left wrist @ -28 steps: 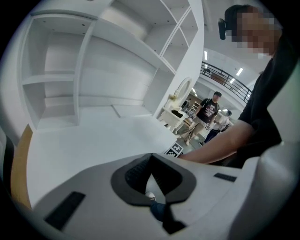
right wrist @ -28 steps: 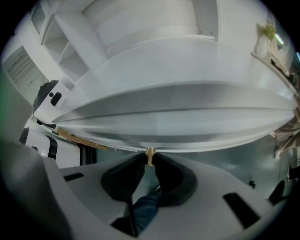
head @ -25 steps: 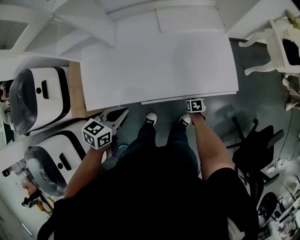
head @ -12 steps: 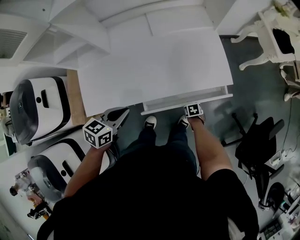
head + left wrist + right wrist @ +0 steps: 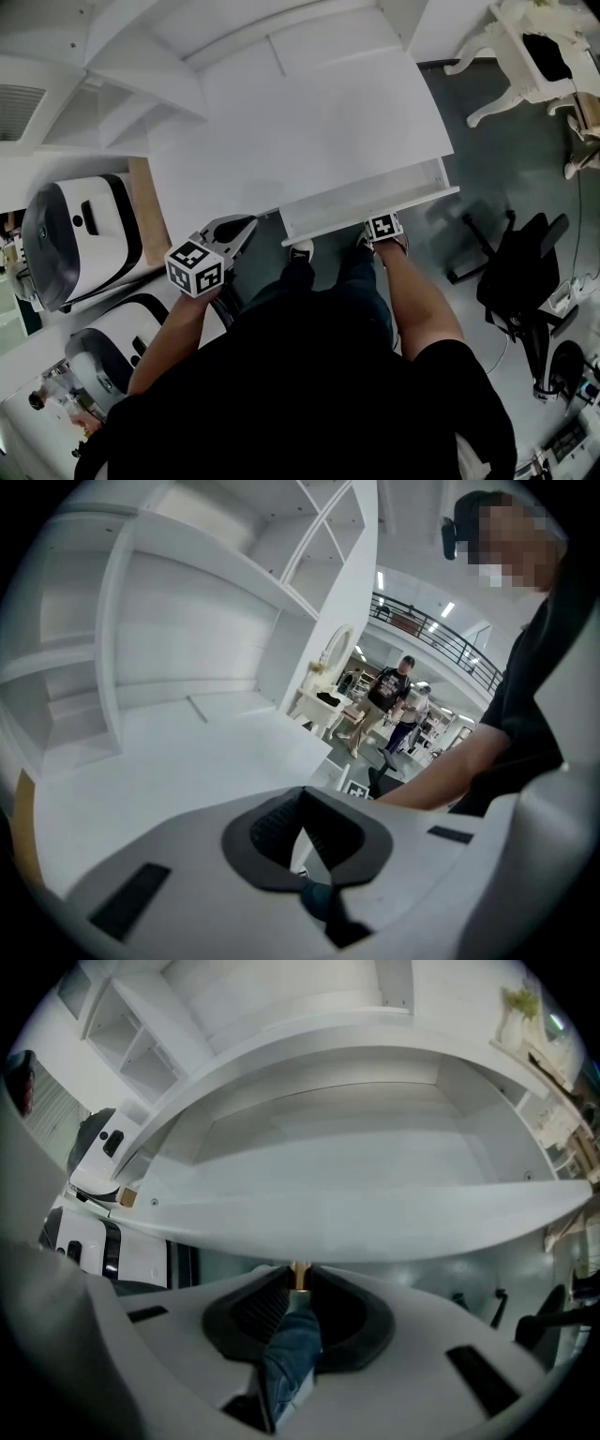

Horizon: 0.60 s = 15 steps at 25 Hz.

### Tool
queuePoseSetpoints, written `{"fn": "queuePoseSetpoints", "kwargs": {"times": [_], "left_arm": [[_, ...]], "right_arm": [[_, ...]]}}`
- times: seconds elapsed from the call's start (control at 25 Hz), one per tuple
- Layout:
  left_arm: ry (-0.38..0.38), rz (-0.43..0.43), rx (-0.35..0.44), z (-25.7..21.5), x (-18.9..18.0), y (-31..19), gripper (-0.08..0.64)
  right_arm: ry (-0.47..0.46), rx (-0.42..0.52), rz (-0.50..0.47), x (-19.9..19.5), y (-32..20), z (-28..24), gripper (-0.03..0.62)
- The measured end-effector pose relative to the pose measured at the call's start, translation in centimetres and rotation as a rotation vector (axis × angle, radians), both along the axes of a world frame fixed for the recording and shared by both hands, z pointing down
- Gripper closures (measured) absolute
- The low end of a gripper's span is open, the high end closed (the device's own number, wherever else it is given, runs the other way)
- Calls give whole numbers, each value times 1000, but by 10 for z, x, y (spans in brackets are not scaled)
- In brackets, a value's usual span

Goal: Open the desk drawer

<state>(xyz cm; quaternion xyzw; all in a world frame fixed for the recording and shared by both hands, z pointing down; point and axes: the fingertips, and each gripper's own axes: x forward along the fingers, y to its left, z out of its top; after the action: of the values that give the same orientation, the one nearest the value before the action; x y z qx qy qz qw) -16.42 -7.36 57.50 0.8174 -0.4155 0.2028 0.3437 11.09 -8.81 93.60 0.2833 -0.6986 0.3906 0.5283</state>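
Note:
The white desk fills the upper middle of the head view. Its drawer stands pulled out from under the front edge, with the shallow white inside showing. My right gripper is at the drawer's front, pointing steeply down. In the right gripper view the drawer spans the frame, and the right gripper is shut on its small golden knob. My left gripper hangs off the desk's front left corner, away from the drawer. In the left gripper view, my left gripper has its jaws together, holding nothing.
Two white and black machines stand at the left. A black office chair is at the right, and an ornate white piece of furniture at the upper right. White shelves rise behind the desk. People stand far off.
The drawer has slid out from under the desk toward me, and my right gripper has come back with it, still on the knob. The left gripper has barely shifted.

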Motion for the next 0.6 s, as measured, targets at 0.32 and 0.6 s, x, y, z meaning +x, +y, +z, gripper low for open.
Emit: {"fn": "queuePoseSetpoints", "kwargs": {"times": [0.32, 0.6], "left_arm": [[0, 53, 10, -3, 13, -2, 552], [6, 102, 23, -6, 27, -2, 551]], "right_arm": [[5, -17, 12, 14, 26, 0, 522], [21, -28, 37, 28, 48, 1, 522]]}}
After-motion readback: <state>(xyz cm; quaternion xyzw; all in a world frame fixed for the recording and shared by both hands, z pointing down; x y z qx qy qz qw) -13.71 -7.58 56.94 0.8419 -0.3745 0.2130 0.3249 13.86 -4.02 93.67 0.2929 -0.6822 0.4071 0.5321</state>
